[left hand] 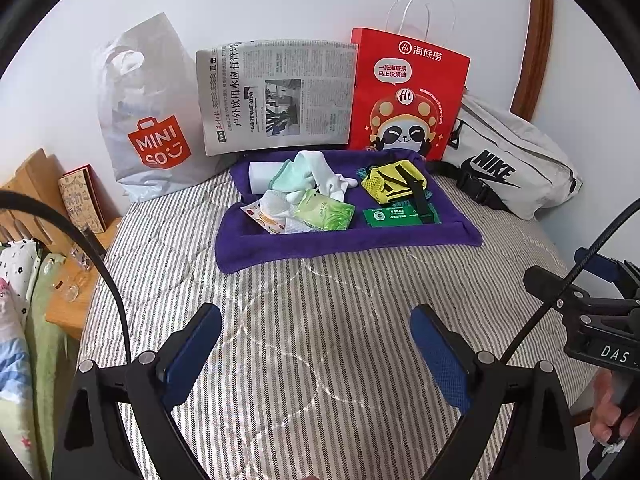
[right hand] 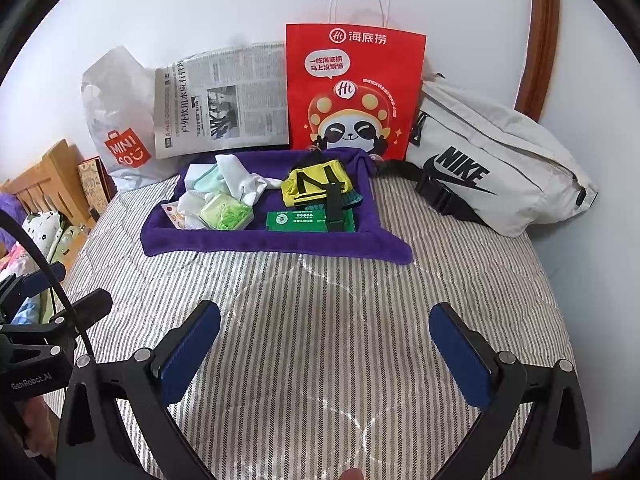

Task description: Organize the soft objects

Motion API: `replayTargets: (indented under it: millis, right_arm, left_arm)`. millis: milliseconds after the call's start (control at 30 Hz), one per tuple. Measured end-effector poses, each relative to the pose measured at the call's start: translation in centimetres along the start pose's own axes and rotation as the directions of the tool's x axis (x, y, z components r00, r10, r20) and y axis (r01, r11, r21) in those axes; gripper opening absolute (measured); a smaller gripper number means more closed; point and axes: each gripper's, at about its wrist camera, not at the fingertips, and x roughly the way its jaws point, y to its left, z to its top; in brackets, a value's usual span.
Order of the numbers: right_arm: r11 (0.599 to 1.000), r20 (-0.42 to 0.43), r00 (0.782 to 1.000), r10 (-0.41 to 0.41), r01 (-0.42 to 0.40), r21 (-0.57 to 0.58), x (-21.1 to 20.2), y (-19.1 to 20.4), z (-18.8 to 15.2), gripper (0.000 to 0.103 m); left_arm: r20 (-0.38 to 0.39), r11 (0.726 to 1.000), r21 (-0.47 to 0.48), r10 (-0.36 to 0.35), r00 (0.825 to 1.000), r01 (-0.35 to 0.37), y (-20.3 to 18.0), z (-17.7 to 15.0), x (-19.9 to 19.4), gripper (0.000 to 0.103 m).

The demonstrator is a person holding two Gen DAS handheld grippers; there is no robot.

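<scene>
A purple towel point(left hand: 280, 244), taken here as the landmark, is being shown spread on the striped bed point(left hand: 320, 320). Behind it, from left to right, a Miniso bag point(left hand: 154, 120), a newspaper point(left hand: 276, 96), a red paper bag point(left hand: 408, 92) and a white Nike pouch point(left hand: 508, 160) are being propped against the wall. On the towel's left half, white socks point(left hand: 324, 172), a mint cloth point(left hand: 286, 178) and a green packet point(left hand: 326, 212) are being kept; on its right half, a yellow mesh pouch point(left hand: 394, 182) and a green card point(left hand: 394, 216). In front of the towel, the left gripper point(left hand: 316, 356) and the right gripper point(right hand: 326, 354) are being held above the bed, fingers spread wide and empty.
</scene>
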Motion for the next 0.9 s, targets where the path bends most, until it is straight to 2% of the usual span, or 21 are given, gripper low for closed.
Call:
replayTargets:
  millis: [300,900]
  right_arm:
    - [1.000,0.000,1.000,-0.003,0.003,0.001,0.03,0.15,-0.11,0.103]
    - [1.000,-0.003,1.000,0.000,0.000,-0.005,0.03,0.28,-0.28,0.103]
  left_arm:
    - [-0.002,1.000,-0.010,-0.020,1.000,0.020,0.13,-0.09,-0.01,0.096]
    - [-0.005,1.000,-0.005,-0.012,1.000,0.012,0.14,-0.35,-0.17,0.096]
